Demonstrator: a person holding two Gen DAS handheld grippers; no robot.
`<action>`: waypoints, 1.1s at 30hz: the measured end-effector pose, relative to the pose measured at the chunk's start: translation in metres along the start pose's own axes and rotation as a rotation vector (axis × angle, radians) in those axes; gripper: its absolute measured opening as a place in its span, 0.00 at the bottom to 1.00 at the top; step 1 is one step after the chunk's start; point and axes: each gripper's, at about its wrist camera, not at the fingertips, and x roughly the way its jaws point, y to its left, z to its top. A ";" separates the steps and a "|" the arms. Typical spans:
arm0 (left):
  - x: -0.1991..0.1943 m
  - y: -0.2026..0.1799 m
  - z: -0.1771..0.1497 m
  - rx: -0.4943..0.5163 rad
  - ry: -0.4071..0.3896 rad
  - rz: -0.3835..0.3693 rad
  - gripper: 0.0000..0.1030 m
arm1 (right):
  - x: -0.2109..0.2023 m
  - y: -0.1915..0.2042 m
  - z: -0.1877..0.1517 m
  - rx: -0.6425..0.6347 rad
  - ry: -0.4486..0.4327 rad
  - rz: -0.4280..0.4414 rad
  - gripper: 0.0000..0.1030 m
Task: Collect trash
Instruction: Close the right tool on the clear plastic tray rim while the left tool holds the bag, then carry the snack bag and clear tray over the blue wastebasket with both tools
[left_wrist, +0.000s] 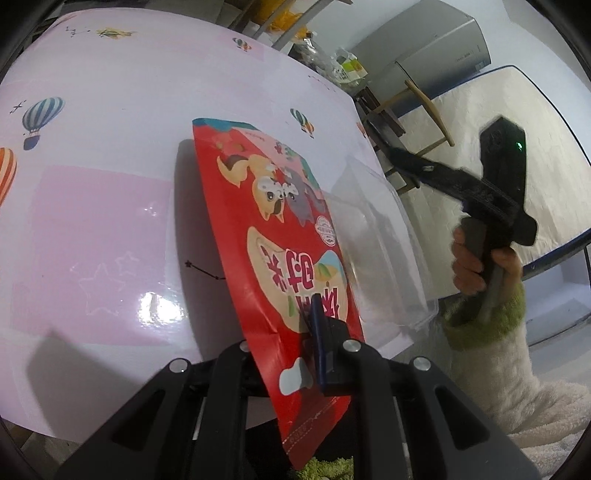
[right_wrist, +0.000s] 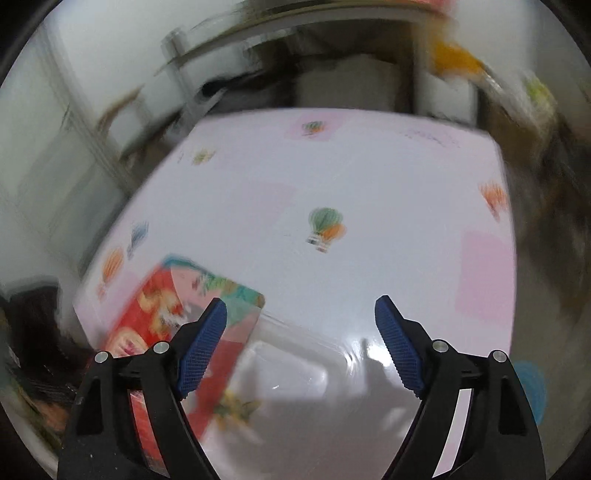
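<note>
Left gripper (left_wrist: 314, 332): jaws clenched on the lower part of a flat red foil snack bag printed with cartoon animals (left_wrist: 280, 229). The bag is lifted over the glossy pink-and-white tablecloth with hot-air balloons (left_wrist: 110, 122), near its front edge. Its long axis runs away from the gripper, top edge pointing toward the far side of the table and leaning slightly left; the print reads upside down from this side.

Just right of the bag: a clear plastic tray (left_wrist: 380, 236) at the table edge, not gripped.

Right gripper (right_wrist: 301, 339): released, blue pads wide apart, nothing between them, above the tray.

Progress, as judged: bag picked up but not binned; tray uncollected; no bin in view.
</note>
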 end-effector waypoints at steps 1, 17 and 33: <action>0.001 -0.001 0.000 0.002 0.001 -0.001 0.11 | -0.008 -0.014 -0.006 0.096 -0.010 0.028 0.76; 0.007 -0.021 -0.004 0.075 -0.039 0.091 0.12 | -0.011 -0.019 -0.066 0.261 0.092 -0.031 0.20; -0.003 -0.045 -0.008 0.183 -0.110 0.176 0.10 | -0.022 -0.018 -0.069 0.251 0.004 -0.037 0.03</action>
